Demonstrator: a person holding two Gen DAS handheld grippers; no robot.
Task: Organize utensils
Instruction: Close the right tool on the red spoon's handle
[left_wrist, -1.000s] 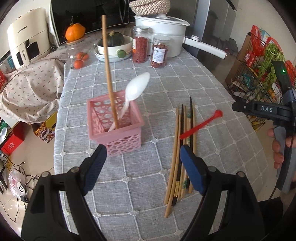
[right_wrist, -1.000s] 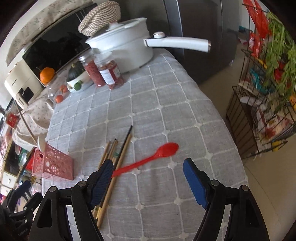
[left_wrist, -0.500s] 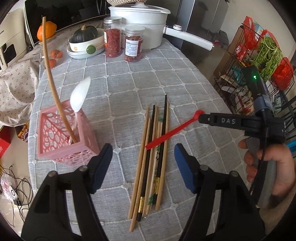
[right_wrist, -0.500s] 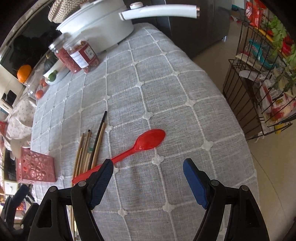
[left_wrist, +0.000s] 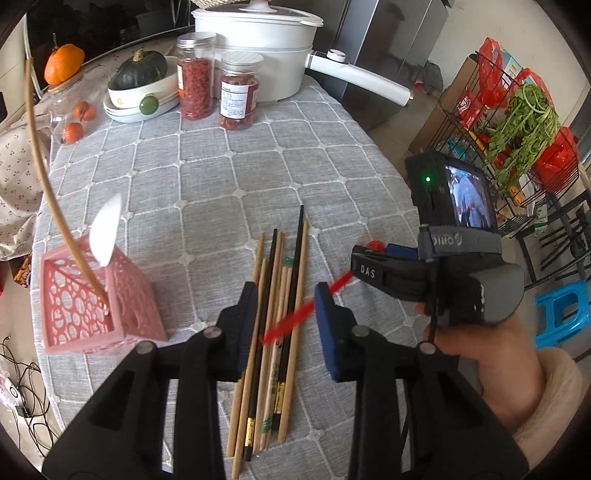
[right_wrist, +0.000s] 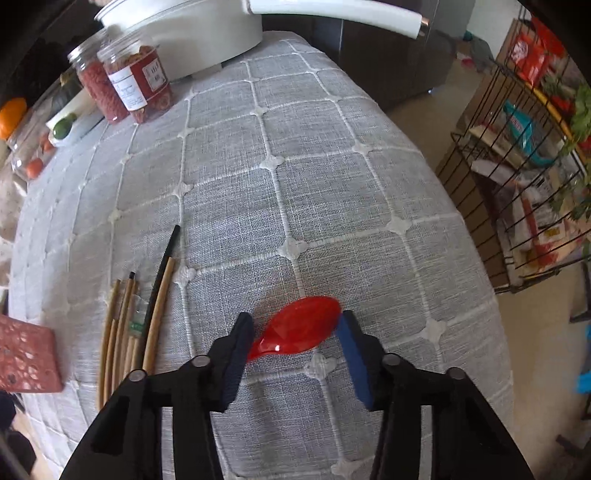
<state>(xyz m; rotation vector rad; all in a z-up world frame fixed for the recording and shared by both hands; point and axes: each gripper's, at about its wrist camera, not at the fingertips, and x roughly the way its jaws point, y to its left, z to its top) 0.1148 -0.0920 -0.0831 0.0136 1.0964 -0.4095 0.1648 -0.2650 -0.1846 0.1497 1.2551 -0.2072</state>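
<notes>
**Two grippers closing over loose utensils on the quilted table**

The left gripper (left_wrist: 282, 314), pitched steeply downward, straddled the bundle of wooden and black chopsticks (left_wrist: 275, 325) lying loose on the grey quilted tablecloth (left_wrist: 207, 177). Its jaws were closing, with the bundle and the handle end of the red plastic spoon (right_wrist: 301, 328) between them; no pad yet pressed on either. The right gripper (right_wrist: 293, 332), carried in the person's hand (left_wrist: 491, 354), was closing about the spoon's bowl: the right pad stood at the bowl's rim and the left just beside its neck, though a firm clamp could not be confirmed. The spoon lay flat on the cloth, its handle crossing the chopsticks, which probably explains why it was addressed at the free bowl end.

To the left stood the pink perforated plastic basket (left_wrist: 92, 306), evidently the collecting container, already holding a white spoon (left_wrist: 107, 230) and a long wooden stick (left_wrist: 48, 184), both leaning upright. Farther back were two clear jars of red dried goods (left_wrist: 214, 88), a white bowl holding a dark green squash (left_wrist: 142, 85), and a lidded white pot with a long handle (left_wrist: 258, 40).
</notes>
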